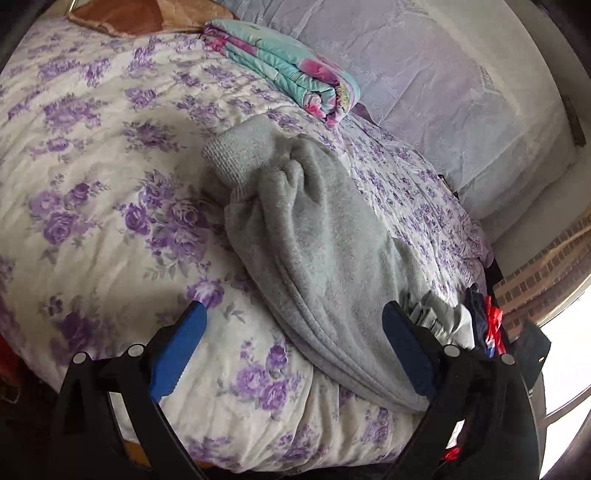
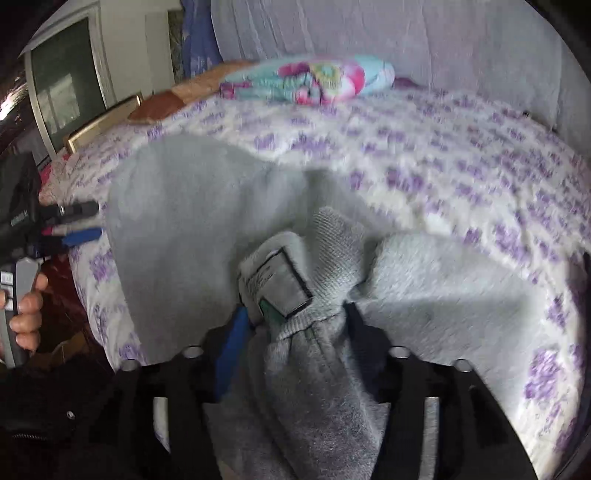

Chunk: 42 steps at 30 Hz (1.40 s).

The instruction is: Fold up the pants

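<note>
Grey fleece pants (image 1: 314, 240) lie on a bed with a purple-flowered quilt (image 1: 92, 155), a ribbed cuff (image 1: 236, 151) pointing to the far side. My left gripper (image 1: 291, 332) is open just above the quilt, its blue pads (image 1: 177, 354) on either side of the pants' near edge, holding nothing. My right gripper (image 2: 295, 317) is shut on the pants' waistband (image 2: 291, 295), where a grey label (image 2: 277, 284) shows. The pants (image 2: 177, 229) spread out beyond it. The left gripper (image 2: 79, 221) shows at the left edge of the right wrist view.
A folded teal and pink blanket (image 1: 288, 66) lies at the far side of the bed, also in the right wrist view (image 2: 306, 81). A pale curtain (image 1: 443, 92) hangs behind. A brown pillow (image 1: 140, 18) sits far left. Dark clothes (image 1: 484, 317) lie at the bed's right edge.
</note>
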{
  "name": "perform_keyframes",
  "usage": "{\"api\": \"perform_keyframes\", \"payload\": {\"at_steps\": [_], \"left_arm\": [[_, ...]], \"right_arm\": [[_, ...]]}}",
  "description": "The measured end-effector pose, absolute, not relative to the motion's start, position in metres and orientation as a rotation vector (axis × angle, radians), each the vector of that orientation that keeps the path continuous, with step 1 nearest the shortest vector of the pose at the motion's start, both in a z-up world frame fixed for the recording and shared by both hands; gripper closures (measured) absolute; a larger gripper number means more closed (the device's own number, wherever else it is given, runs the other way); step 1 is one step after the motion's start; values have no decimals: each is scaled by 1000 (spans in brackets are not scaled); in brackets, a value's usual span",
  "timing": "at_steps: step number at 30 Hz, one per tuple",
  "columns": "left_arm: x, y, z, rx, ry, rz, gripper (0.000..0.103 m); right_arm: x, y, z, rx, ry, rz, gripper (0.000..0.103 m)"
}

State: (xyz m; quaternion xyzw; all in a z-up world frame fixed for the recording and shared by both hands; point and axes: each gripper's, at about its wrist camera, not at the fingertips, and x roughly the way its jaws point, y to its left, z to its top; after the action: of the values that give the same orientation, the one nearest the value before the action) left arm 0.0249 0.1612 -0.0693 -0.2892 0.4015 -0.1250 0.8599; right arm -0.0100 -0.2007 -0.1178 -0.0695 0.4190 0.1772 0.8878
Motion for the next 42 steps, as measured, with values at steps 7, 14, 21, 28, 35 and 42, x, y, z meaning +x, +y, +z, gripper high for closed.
{"api": "perform_keyframes", "payload": {"at_steps": [7,14,21,28,35,42], "left_arm": [[74,161,-72,-780,825,-293,8],[102,158,-92,-846,830,-319,74],[64,119,-29,-627,652,-389,78],[-22,-67,63,-46,545,-640,72],[-27,-212,-49,290,871,-722,14],[-49,-173,1,104,945,-913,6]], "right_arm": [[-61,-216,-86,-43,690,413,39],[-94,-268,-84,144,639,375,39],[-120,-336,-82,297,568,275,39],[-144,-401,-62,348,459,106,39],[-155,-447,-85,491,496,42,34],[-160,-438,-82,517,515,199,22]]}}
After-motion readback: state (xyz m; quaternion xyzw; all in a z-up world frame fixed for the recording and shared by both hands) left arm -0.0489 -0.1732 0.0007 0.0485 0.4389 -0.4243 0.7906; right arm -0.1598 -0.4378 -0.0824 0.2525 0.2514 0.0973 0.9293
